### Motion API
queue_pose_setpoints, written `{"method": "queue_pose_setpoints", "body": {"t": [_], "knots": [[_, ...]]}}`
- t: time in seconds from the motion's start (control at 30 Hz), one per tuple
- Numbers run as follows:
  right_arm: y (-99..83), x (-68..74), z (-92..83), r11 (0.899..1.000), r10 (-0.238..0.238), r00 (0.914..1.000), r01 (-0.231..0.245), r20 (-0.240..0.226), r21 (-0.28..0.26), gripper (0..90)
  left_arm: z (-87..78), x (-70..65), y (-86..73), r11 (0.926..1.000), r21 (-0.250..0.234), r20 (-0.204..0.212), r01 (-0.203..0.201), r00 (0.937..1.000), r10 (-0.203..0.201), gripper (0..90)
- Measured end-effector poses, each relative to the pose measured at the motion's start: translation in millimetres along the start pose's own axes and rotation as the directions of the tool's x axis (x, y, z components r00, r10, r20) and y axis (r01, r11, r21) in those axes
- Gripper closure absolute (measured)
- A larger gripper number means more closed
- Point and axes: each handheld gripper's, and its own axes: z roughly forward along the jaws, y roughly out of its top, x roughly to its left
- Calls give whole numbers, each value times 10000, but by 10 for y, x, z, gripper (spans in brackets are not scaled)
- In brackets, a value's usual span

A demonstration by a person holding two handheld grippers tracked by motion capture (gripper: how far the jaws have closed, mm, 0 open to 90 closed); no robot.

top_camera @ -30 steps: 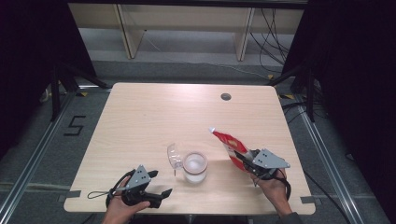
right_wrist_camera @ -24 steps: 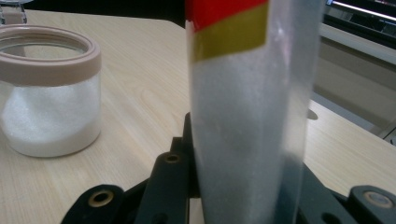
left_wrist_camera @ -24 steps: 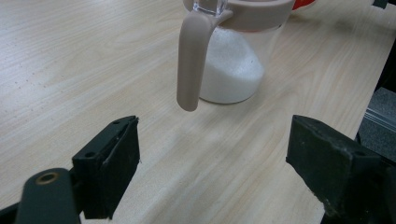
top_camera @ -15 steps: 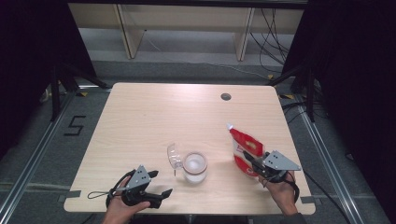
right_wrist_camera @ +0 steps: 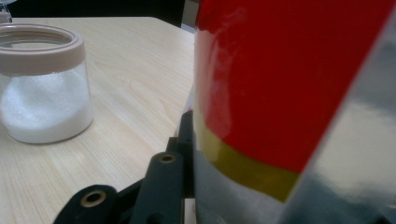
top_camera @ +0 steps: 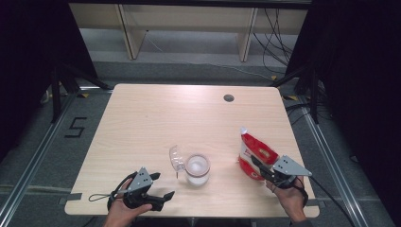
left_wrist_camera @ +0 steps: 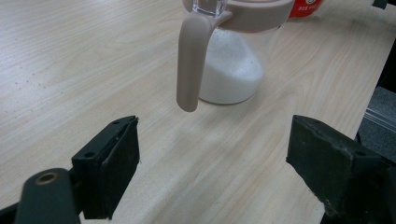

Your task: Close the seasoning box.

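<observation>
A clear jar (top_camera: 197,169) with a beige rim holds white grains and stands near the table's front middle, its clear lid (top_camera: 177,158) flipped open to the left. In the left gripper view the jar (left_wrist_camera: 233,70) and its beige handle (left_wrist_camera: 189,60) lie just ahead of my left gripper (left_wrist_camera: 212,158), which is open with nothing between its jaws. That left gripper (top_camera: 163,196) rests at the front edge, left of the jar. My right gripper (top_camera: 259,166) is shut on a red and silver bag (top_camera: 255,153), held upright to the right of the jar. Up close, the bag (right_wrist_camera: 289,79) hides one jaw.
The light wooden table (top_camera: 156,118) has a round cable hole (top_camera: 229,98) at its back right. Cables trail from both grippers over the front edge. Beyond the table stand low shelves (top_camera: 189,23), with dark curtains on both sides.
My right gripper has carried the red bag to the right, away from the jar, and swung it from a leftward tilt to upright. The left gripper has stayed put.
</observation>
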Motion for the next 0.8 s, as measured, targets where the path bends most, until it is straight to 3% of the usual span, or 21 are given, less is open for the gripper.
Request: {"method": "queue_pose_setpoints", "body": {"t": [0.07, 0.13, 0.2, 0.23, 0.27, 0.3, 0.37, 0.4, 0.57, 0.6, 0.7, 0.73, 0.8], "knots": [[-9, 9, -19, 9996, 295, 9996, -295, 13, 10, 695, -8, 15, 3, 9998, 91, -9, -191, 9998, 191, 165], [-17, 39, -49, 9989, 428, 9991, -427, -39, 207, 672, -5, 10, 2, 9999, 81, -15, -126, 9999, 126, 164], [-3, 21, -76, 9988, 468, 9989, -469, 97, 125, 624, -1, 4, 1, 10000, 54, -17, -54, 10000, 54, 162], [2, 12, -77, 9988, 455, 9986, -451, 276, -172, 614, 0, 4, 0, 10000, 55, -26, -60, 10000, 60, 162], [11, 28, -107, 9970, 773, 9968, -771, 225, -92, 605, -1, 5, 0, 10000, 63, -29, -65, 10000, 66, 160], [16, 35, -121, 9974, 727, 9973, -727, 123, -14, 595, -3, 10, 3, 9999, 79, -65, -152, 9999, 152, 160], [38, 37, -152, 9992, 384, 9985, -379, 393, -113, 552, -4, 18, 7, 9995, 83, -54, -305, 9995, 306, 158], [44, 56, -177, 9961, 882, 9958, -884, 262, 62, 511, 3, 12, 5, 9998, 3, -39, -207, 9998, 207, 157], [32, 84, -244, 9866, 1604, 9856, -1617, 536, 216, 414, 1, 29, 8, 9994, 124, -67, -309, 9995, 310, 157], [30, 80, -254, 9862, 1647, 9858, -1652, 338, 103, 402, 3, 18, 6, 9999, 88, -60, -127, 9999, 127, 156], [25, 107, -290, 9822, 1846, 9817, -1860, 476, 268, 369, 1, 16, 8, 10000, 55, -80, -29, 10000, 30, 155], [26, 142, -319, 9761, 2103, 9753, -2134, 677, 418, 349, 1, 17, 10, 10000, 51, -59, -43, 10000, 43, 156], [24, 139, -335, 9774, 2082, 9754, -2102, 727, 210, 311, 14, 13, 10, 10000, -29, 71, -6, 10000, 6, 155]]}}
